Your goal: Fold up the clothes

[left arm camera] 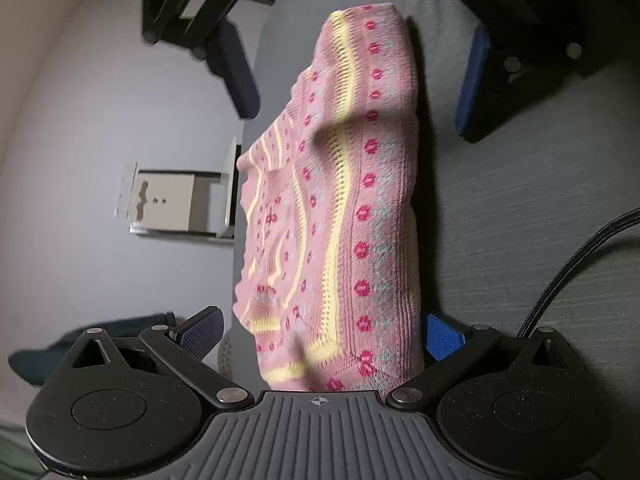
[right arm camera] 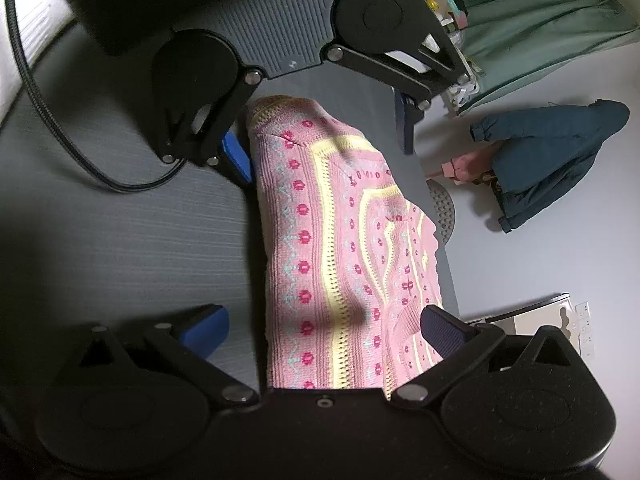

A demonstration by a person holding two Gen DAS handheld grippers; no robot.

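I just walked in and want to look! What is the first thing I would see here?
The pink knitted garment, with yellow stripes and red dots, lies folded on the dark grey table, near its edge. The left gripper and right gripper face each other, jaws open at either end. A dark blue jacket lies on the floor.

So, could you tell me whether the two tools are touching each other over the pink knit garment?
Apart. The right wrist view shows the left tool at the far end of the pink knit garment, the right tool at the near end.
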